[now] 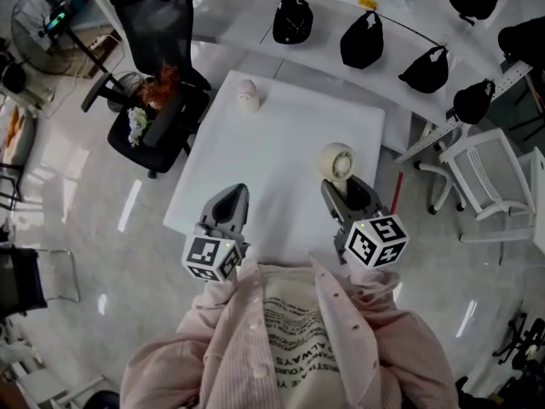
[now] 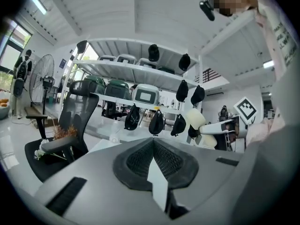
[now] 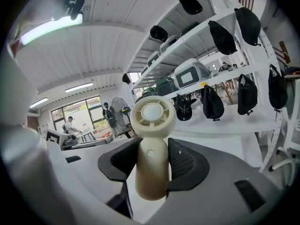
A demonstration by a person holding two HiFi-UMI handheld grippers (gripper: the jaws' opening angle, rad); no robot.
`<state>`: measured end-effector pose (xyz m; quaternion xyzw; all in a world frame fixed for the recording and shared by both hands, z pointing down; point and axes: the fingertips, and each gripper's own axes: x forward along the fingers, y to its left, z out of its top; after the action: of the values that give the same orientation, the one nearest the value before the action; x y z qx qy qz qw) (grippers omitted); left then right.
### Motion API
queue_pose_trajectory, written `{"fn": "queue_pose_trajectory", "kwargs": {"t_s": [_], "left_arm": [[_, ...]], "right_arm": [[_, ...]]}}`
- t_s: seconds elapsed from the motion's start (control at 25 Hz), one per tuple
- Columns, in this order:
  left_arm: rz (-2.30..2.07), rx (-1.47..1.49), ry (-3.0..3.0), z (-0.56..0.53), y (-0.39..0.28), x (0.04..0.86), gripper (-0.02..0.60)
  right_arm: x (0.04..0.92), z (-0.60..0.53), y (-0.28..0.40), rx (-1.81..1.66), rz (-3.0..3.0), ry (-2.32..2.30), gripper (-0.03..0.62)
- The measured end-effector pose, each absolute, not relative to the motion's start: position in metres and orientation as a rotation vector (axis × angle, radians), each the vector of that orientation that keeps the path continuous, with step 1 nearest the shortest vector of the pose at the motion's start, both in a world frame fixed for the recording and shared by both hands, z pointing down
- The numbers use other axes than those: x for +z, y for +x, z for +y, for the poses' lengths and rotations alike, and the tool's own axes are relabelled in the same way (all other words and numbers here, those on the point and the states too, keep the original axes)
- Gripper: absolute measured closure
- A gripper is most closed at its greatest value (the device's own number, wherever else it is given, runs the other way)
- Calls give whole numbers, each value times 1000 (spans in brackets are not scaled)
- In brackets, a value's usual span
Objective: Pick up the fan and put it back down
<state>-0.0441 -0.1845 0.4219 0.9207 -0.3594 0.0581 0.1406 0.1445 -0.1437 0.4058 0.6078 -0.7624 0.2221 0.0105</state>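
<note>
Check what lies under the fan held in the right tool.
White table shows around and below the fan, whose handle the right tool grips. The spot straight beneath it is covered by the fan and tool, so contact with the table cannot be judged.

Bright ceiling light, fisheye-warped edges
</note>
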Motion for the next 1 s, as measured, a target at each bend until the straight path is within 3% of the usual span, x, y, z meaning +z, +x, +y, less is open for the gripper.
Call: {"fn": "queue_pose_trajectory", "kwargs": {"t_s": [1.0], "left_arm": [[-1337,5,2777,-201,-95,333,578]], "right_arm": [[330,-143,165,430,-2540,2033,410]]}}
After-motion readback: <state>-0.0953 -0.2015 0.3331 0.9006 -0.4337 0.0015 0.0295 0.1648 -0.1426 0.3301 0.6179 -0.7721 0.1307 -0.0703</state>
